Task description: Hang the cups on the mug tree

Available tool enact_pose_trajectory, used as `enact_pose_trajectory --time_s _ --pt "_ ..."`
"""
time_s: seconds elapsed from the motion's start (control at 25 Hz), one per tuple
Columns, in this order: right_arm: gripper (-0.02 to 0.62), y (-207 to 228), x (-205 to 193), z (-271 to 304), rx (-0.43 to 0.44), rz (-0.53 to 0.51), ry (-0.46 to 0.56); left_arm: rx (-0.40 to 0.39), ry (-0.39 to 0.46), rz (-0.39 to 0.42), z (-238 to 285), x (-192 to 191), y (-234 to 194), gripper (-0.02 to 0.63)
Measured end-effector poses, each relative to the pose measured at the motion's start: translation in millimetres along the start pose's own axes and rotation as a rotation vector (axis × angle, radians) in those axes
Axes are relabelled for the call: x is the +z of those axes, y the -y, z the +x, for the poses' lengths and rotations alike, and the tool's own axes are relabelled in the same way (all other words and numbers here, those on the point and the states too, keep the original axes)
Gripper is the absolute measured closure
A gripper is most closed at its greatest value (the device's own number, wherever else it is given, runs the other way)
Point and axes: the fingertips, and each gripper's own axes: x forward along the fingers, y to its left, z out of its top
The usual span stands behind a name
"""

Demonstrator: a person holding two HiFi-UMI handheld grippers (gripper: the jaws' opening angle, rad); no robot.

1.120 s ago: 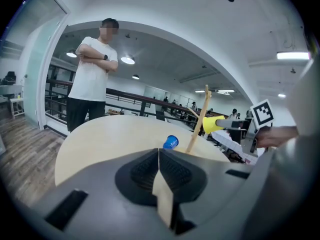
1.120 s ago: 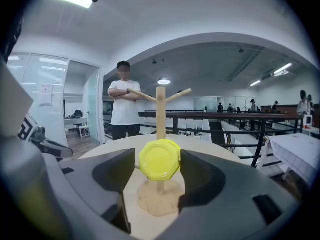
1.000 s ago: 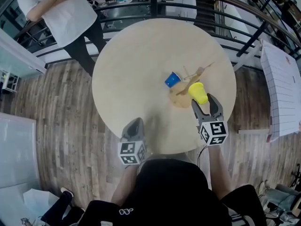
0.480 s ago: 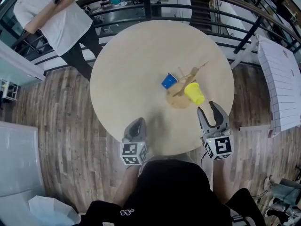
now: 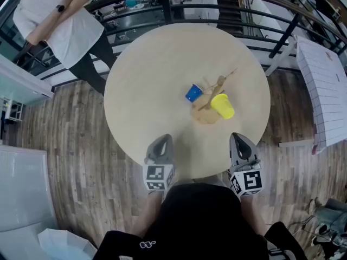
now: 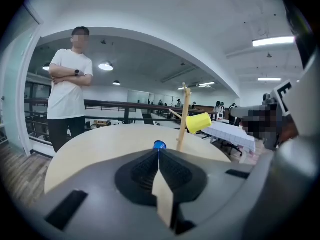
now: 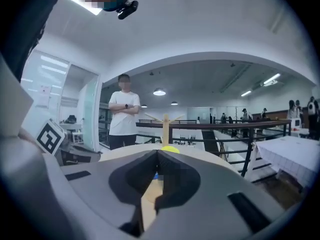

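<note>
Yellow cup [image 5: 223,106] hangs on the mug tree [image 5: 205,115], blue cup [image 5: 193,93] beside; left tongs [image 5: 163,138] closed, right tongs [image 5: 239,137] just closed, empty.

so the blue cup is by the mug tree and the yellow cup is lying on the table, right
No: the yellow cup hangs on a peg of the mug tree, clear of the table, as the left gripper view shows. The blue cup is by the tree.
</note>
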Motion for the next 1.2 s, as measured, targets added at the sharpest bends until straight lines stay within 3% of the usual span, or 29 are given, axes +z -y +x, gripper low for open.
enact_pose_trajectory --time_s 0.2,0.56,0.6,0.68,0.76,1.2 --pt "0.586 -6.3 -2.5 4.0 0.011 0.019 0.001 -0.040 0.023 -0.029 1.4 3.6 2.8 0.592" --pt "0.585 4.3 -12.3 -8.2 -0.012 0.011 -0.029 -0.107 0.008 0.068 34.3 21.5 -2.4 0.589" --pt "0.585 4.7 -13.6 -10.6 -0.014 0.010 -0.033 -0.129 -0.004 0.081 41.6 21.9 0.0 0.568" --pt "0.584 6.4 -16.1 -15.8 -0.021 0.010 -0.042 -0.188 -0.039 0.110 59.5 20.2 7.0 0.439" --pt "0.586 8.9 -16.9 -20.3 -0.035 0.013 -0.048 -0.228 -0.082 0.142 77.7 17.8 11.2 0.410" --pt "0.585 17.2 -27.6 -38.2 -0.086 0.003 -0.106 -0.336 -0.131 0.272 164.9 16.2 20.7 0.381"
